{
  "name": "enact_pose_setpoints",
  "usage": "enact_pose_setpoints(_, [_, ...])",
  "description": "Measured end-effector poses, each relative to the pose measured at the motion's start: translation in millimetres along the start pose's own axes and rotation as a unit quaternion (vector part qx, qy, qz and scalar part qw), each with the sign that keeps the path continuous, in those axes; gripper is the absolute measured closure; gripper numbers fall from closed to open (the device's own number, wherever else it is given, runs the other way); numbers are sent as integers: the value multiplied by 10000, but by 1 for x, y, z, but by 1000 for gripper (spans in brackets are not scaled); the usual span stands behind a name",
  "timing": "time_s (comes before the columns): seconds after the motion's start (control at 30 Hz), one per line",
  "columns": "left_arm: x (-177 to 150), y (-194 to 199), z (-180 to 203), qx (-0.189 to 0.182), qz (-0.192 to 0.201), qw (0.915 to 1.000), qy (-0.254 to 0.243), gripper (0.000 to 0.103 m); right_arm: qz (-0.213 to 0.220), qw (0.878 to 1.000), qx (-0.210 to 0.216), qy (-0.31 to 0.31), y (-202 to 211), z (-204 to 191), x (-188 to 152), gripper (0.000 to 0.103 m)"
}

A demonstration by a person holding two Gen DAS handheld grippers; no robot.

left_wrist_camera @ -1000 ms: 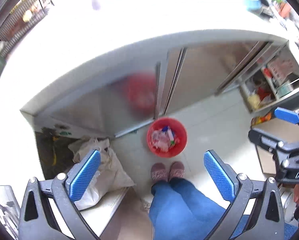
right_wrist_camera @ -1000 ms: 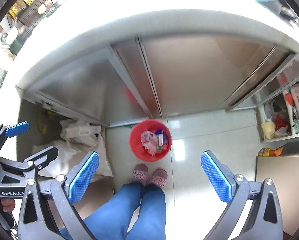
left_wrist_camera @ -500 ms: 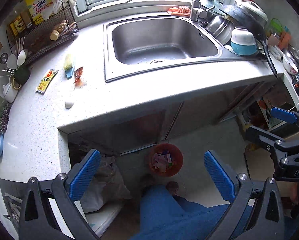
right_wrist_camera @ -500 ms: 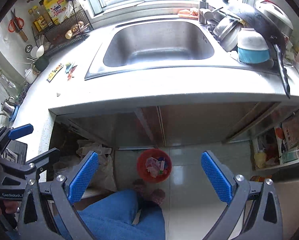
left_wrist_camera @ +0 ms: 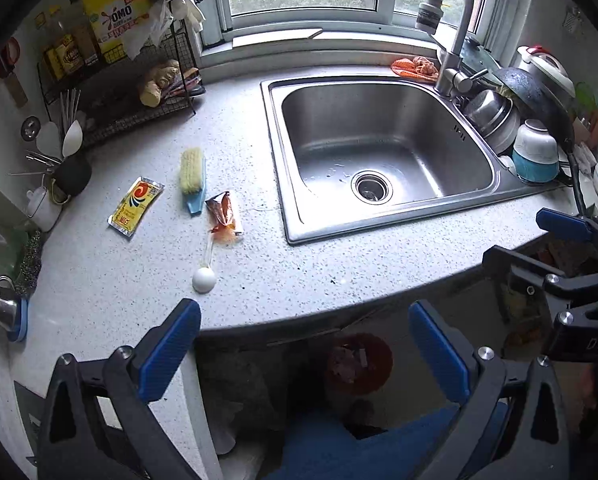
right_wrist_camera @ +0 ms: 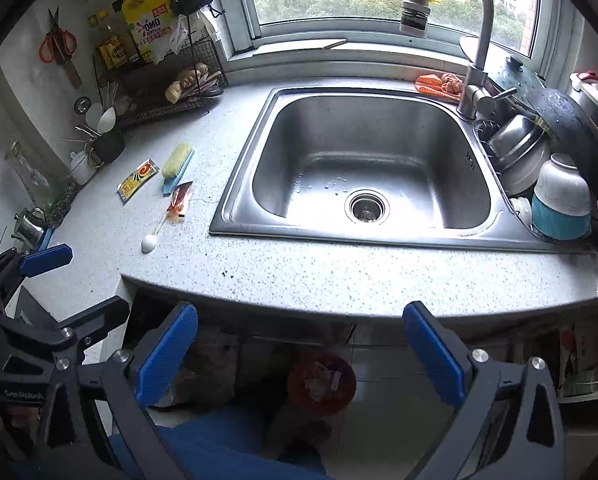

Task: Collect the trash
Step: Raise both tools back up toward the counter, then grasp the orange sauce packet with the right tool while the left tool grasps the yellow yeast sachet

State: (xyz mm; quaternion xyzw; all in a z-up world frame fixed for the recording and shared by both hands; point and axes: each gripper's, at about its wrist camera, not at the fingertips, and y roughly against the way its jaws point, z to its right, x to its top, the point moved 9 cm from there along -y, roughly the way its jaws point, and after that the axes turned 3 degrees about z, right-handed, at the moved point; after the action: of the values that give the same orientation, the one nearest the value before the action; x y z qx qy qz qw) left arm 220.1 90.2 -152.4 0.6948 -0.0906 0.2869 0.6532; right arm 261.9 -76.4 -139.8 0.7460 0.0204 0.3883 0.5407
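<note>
On the speckled countertop (left_wrist_camera: 299, 272) left of the sink lie a yellow sauce packet (left_wrist_camera: 135, 206) (right_wrist_camera: 137, 175), a torn orange sachet (left_wrist_camera: 221, 213) (right_wrist_camera: 180, 200) with a red spill, and a white plastic spoon (left_wrist_camera: 204, 278) (right_wrist_camera: 150, 242). A red bin (left_wrist_camera: 359, 362) (right_wrist_camera: 321, 382) holding wrappers stands on the floor under the counter edge. My left gripper (left_wrist_camera: 305, 350) and right gripper (right_wrist_camera: 299, 352) both hang open and empty at the counter's front edge, well short of the trash. In the left wrist view the right gripper's side shows at right; in the right wrist view the left gripper shows at lower left.
A yellow scrub brush (left_wrist_camera: 192, 178) lies beside the packets. The steel sink (left_wrist_camera: 383, 152) is empty, with a tap (left_wrist_camera: 451, 28) behind. Pots and bowls (left_wrist_camera: 535, 148) stack on the right. A wire rack (left_wrist_camera: 131, 92) with bottles stands back left. A person's blue-clad legs (left_wrist_camera: 359, 448) are below.
Both cameras have tilted up from the floor and bin to the countertop and sink. The trash on the counter has come into view. Both grippers stay open.
</note>
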Motion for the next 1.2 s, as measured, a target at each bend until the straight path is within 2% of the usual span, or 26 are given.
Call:
enact_pose_setpoints(0.23, [33, -24, -76, 139, -69, 9993, 354, 0, -105, 9991, 299, 266, -46, -54, 57, 1])
enact_pose_setpoints(0.4, [50, -44, -127, 261, -194, 9981, 514, 0, -330, 9972, 493, 464, -82, -92, 80, 1])
enact_pose_setpoints(0.57, [50, -68, -172, 360, -465, 9955, 740, 0, -632, 9940, 600, 664, -117, -123, 96, 1])
enact_pose_setpoints(0.8, [43, -99, -218, 347, -765, 9897, 1162, 0, -1183, 9868, 623, 917, -168, -155, 100, 1])
enact_pose_setpoints(1.1, [31, -138, -244, 257, -1154, 9840, 1335, 0, -1879, 9744, 682, 1029, -218, -175, 87, 1])
enact_pose_setpoints(1.2, [29, -146, -247, 215, -1213, 9831, 1351, 0, -2126, 9699, 677, 972, -234, -178, 80, 14])
